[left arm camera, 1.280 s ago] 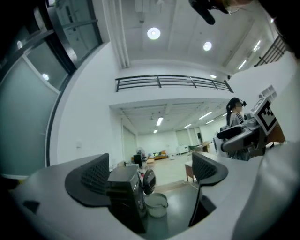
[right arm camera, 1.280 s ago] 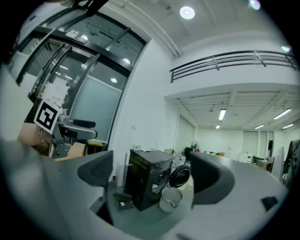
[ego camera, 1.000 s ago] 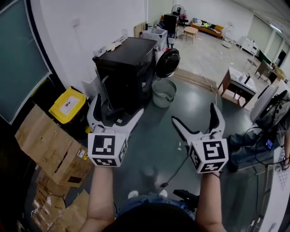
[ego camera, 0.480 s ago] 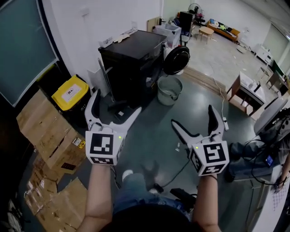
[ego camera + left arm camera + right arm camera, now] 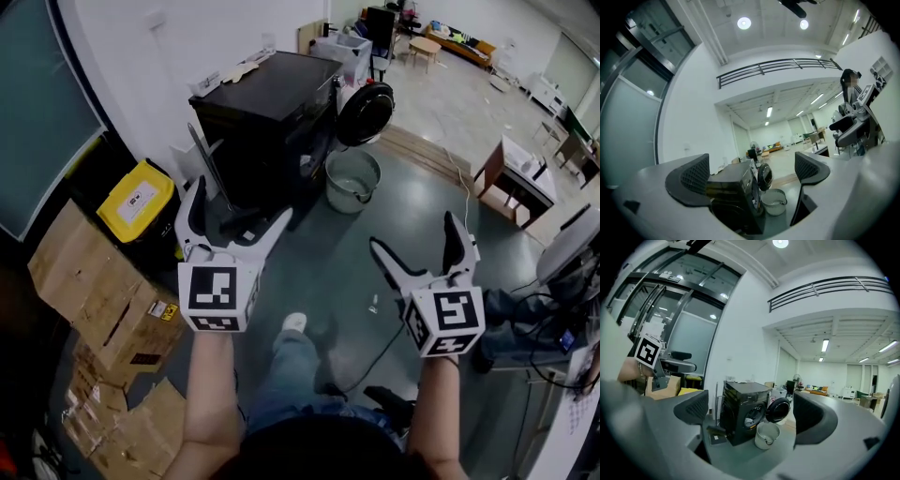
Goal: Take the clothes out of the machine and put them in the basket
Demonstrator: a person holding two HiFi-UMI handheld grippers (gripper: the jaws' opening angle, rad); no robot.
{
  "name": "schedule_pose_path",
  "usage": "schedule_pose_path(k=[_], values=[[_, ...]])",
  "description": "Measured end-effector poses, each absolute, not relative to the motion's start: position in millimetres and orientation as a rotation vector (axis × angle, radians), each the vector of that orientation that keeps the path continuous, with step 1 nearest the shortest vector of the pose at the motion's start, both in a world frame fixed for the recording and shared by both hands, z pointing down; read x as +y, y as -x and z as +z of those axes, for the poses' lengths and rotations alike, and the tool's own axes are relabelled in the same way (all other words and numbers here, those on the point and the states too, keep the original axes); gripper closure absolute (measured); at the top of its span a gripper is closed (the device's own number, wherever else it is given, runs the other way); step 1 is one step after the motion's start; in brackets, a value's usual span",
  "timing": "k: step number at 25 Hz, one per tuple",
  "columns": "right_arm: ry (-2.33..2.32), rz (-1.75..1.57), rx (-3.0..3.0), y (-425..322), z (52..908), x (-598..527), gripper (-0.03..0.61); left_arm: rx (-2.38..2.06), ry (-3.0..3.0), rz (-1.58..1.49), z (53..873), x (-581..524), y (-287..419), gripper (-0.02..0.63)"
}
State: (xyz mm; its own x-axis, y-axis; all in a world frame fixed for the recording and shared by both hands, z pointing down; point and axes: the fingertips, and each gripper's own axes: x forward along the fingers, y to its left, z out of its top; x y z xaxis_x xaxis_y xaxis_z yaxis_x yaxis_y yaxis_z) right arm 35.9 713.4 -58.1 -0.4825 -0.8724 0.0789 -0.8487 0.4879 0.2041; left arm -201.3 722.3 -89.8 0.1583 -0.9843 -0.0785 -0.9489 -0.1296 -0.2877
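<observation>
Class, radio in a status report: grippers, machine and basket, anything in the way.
Open and empty: left gripper, right gripper, both short of the machine. Its door open, basket on floor below it. A cable on floor near the feet.

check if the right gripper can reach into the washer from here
Probably not yet. The washer has its door swung open and nothing seems to stand between, but it sits well ahead of the open, empty right gripper, across the floor; the person would need to step closer.
</observation>
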Motion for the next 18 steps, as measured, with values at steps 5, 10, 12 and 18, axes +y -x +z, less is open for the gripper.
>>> schedule_pose_path(k=[5, 10, 12, 18], values=[[-1.484, -0.193, -2.523, -1, -53, 637, 0.021, 1.881, 2.203, -0.18, -81, 641, 239, 0.048], [-1.545, -0.167, -2.514, 34, -62, 553, 0.023, 1.897, 2.238, -0.151, -78, 555, 282, 0.048], [-1.57, -0.139, -2.495, 46, -58, 524, 0.023, 1.896, 2.266, -0.156, -71, 523, 297, 0.048], [-1.585, -0.1, -2.399, 66, -47, 469, 0.023, 1.855, 2.355, -0.155, -62, 451, 317, 0.048]])
